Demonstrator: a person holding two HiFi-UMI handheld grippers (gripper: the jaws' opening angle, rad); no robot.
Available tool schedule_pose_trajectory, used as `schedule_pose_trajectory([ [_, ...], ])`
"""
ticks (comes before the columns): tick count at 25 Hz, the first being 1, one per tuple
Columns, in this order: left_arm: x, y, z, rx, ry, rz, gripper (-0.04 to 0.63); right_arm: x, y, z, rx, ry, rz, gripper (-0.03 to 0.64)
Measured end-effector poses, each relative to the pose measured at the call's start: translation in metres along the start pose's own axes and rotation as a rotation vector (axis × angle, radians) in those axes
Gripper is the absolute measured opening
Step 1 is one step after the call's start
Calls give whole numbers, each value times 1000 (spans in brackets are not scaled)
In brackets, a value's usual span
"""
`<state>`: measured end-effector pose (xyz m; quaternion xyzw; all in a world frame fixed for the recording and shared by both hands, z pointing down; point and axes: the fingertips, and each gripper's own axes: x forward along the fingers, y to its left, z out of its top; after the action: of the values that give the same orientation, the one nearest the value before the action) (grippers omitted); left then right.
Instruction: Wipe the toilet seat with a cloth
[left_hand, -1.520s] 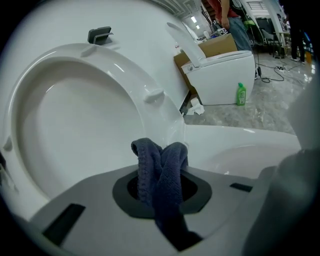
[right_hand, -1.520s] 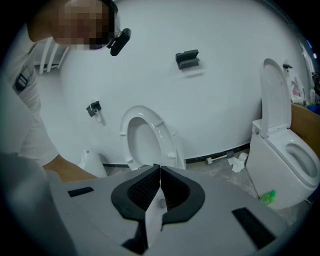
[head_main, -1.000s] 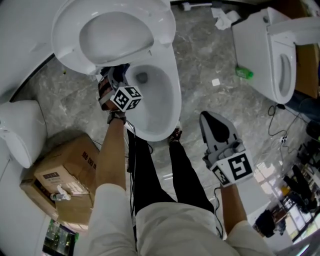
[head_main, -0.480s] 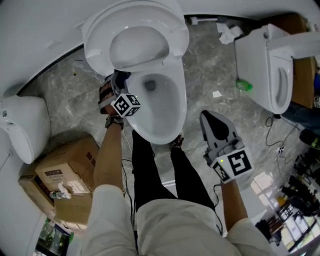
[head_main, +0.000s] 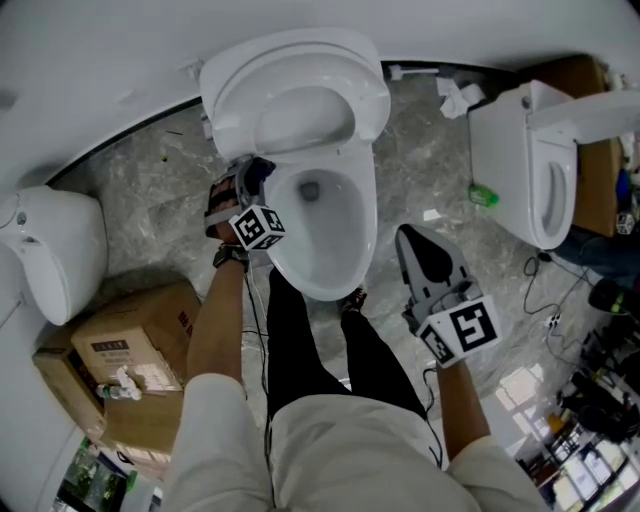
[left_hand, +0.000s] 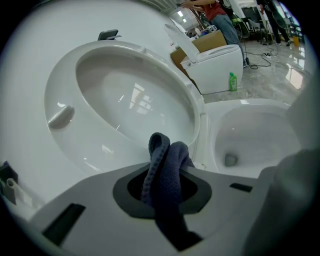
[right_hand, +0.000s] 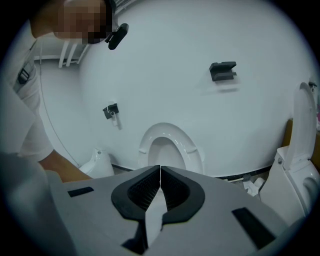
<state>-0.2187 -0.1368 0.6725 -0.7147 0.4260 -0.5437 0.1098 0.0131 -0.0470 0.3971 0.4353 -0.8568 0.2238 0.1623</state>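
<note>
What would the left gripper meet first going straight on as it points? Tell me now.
Most likely the raised toilet seat: the left gripper, shut on the dark cloth, points at its lower part, just left of the bowl. Depth is unclear.

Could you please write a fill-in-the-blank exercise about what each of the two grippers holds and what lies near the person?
1. The left gripper is shut on a dark blue woven ____.
2. The right gripper is shut and holds ____.
3. The brown cardboard box stands at the person's ____ side.

Missing words: cloth; nothing; left.
</note>
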Motion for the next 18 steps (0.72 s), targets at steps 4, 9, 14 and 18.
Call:
schedule_pose_trajectory([
  [4, -4, 26, 0, -41, -6, 34, 51, 4, 7, 6, 3, -1, 4, 29],
  [9, -13, 50, -1, -64, -24, 49, 51, 11, 14, 14, 5, -9, 4, 29],
  [14, -32, 81, 11, -141, -82, 100, 51, 20, 20, 27, 1, -25, 11, 29],
  [18, -48, 107, 25, -202, -136, 147, 51, 27, 22, 38, -15, -34, 16, 29],
])
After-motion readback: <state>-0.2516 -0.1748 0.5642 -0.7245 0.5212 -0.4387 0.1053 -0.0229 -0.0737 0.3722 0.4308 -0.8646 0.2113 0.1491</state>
